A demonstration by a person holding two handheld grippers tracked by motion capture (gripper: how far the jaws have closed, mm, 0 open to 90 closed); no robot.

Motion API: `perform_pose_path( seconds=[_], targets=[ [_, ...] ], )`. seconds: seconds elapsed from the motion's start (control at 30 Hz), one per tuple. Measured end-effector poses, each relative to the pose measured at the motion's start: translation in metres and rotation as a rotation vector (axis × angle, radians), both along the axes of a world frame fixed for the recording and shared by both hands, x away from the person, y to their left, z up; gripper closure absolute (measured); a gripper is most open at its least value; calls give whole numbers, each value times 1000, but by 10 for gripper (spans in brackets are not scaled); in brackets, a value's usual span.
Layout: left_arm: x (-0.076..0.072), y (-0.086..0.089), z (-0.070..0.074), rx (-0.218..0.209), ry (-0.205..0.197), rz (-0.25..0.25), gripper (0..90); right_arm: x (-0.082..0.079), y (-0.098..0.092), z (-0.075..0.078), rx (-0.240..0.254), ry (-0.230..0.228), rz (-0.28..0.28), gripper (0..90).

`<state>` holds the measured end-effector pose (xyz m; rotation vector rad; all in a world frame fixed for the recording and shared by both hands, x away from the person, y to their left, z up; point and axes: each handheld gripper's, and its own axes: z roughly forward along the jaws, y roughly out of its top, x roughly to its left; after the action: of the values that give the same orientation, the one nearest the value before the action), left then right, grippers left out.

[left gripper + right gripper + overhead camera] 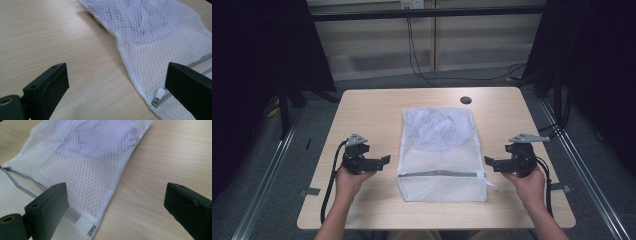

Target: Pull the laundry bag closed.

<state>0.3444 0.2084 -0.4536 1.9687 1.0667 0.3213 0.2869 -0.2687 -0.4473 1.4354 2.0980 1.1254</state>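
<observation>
Overhead, a white mesh bag (439, 155) is seen lying flat on the table (362, 110), between the left tongs (383, 161) and the right tongs (488, 162), each held in a hand just off one side edge of the bag. Both pairs are spread apart and nothing is held. Pale folded cloth (437, 127) is made out through the mesh in the far half.

From the left tongs, the bag's near edge is framed between the two parted jaws, and a small zipper pull (158, 95) is found beside the right-hand jaw, at the corner of the bag.

From the right tongs, the opposite edge and the grey zipper line (22, 185) are seen by the left-hand jaw, again spread wide.

The bag is judged light, soft and floppy; it would sag and slide if pinched mid-panel. The stitched hem or the zipper corner is thought the firmer hold.
</observation>
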Motion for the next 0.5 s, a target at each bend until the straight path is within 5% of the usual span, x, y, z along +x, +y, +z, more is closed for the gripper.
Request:
perform_pose_path(
  seconds=[0.13,0.23,0.5],
  targets=[
    [2,-2,-2,19,20,-7,48,-1,7,0,-4,5,14,54],
    [4,-3,-2,-16,37,-19,52,-3,19,1,-10,9,32,61],
    [2,-5,-1,-15,54,-36,52,-2,40,1,-18,21,64,59]
  ],
)
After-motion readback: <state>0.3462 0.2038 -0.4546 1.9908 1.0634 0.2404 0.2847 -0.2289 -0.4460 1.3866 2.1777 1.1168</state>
